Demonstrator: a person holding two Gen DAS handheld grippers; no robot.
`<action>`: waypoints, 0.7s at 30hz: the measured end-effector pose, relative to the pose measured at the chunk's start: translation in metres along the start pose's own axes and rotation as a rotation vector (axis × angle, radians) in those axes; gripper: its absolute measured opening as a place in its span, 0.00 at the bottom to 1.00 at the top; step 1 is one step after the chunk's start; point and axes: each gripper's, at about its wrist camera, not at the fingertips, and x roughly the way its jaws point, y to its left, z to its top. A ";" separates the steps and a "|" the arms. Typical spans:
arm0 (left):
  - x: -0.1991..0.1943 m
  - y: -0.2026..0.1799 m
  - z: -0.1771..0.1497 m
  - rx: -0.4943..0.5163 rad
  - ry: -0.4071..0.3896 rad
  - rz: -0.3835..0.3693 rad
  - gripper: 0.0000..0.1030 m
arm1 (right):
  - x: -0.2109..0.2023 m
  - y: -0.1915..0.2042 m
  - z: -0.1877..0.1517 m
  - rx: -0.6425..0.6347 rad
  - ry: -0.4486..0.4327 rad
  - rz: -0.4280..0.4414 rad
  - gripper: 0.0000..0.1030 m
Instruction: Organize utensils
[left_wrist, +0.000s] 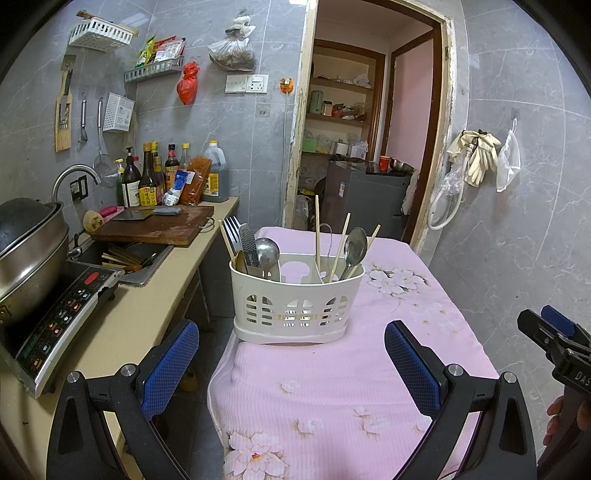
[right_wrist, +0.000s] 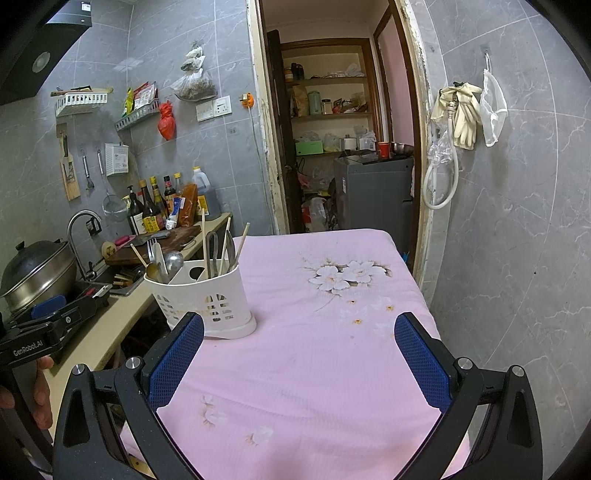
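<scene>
Pink tablecloth (left_wrist: 332, 387) bears the utensil caddy (left_wrist: 295, 295), beyond both grippers' spread, empty fingers (left_wrist: 170, 365).

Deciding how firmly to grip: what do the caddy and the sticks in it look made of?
White slotted utensil caddy: seemingly moulded plastic, matte, with cut-out vents. Thin pale chopsticks: likely bamboo or wood, plain tan and unshiny.

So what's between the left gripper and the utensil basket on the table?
Nothing but bare pink flowered cloth. In the left wrist view, the open left gripper faces the white utensil basket with no object between.
</scene>
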 end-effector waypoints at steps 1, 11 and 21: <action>0.001 0.000 0.000 0.000 0.001 -0.001 0.98 | 0.000 0.001 -0.001 -0.001 0.000 0.000 0.99; 0.001 -0.002 -0.002 0.002 0.002 0.001 0.98 | 0.000 0.001 0.000 0.001 0.001 0.000 0.99; -0.002 -0.005 -0.004 -0.010 -0.013 -0.013 0.98 | 0.000 0.002 0.000 0.003 0.004 0.002 0.99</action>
